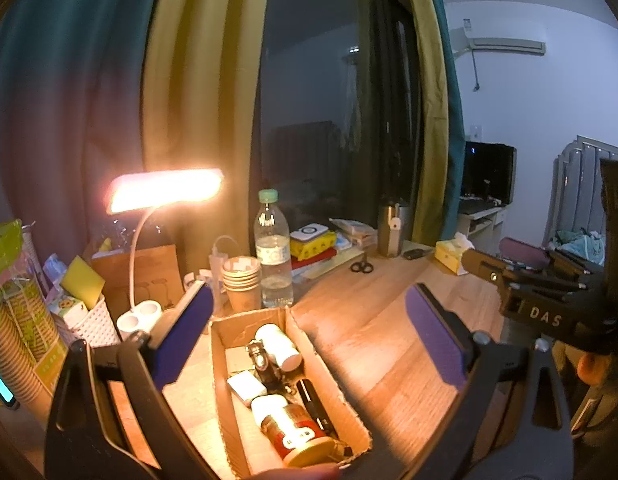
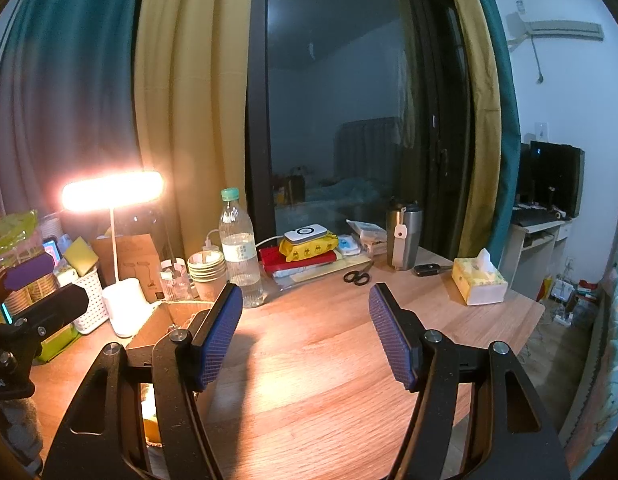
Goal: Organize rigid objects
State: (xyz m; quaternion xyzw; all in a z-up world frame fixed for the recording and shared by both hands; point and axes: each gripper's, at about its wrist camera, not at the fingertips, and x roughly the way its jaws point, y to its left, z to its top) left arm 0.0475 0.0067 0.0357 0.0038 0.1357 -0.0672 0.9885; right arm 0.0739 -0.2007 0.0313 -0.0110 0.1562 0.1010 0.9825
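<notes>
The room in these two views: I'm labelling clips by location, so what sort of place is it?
Most likely a bedroom or dorm room with a wooden desk by a dark window. Signs: a lit desk lamp, a wall air conditioner, and bedding at the right edge.

Bare desk [image 2: 329, 360] beside cardboard box [image 1: 309, 344]

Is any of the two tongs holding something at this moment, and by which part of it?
Nothing is held. The left tongs stand open above the cardboard box, with nothing between the pads. The right tongs stand open over the bare wooden table.
</notes>
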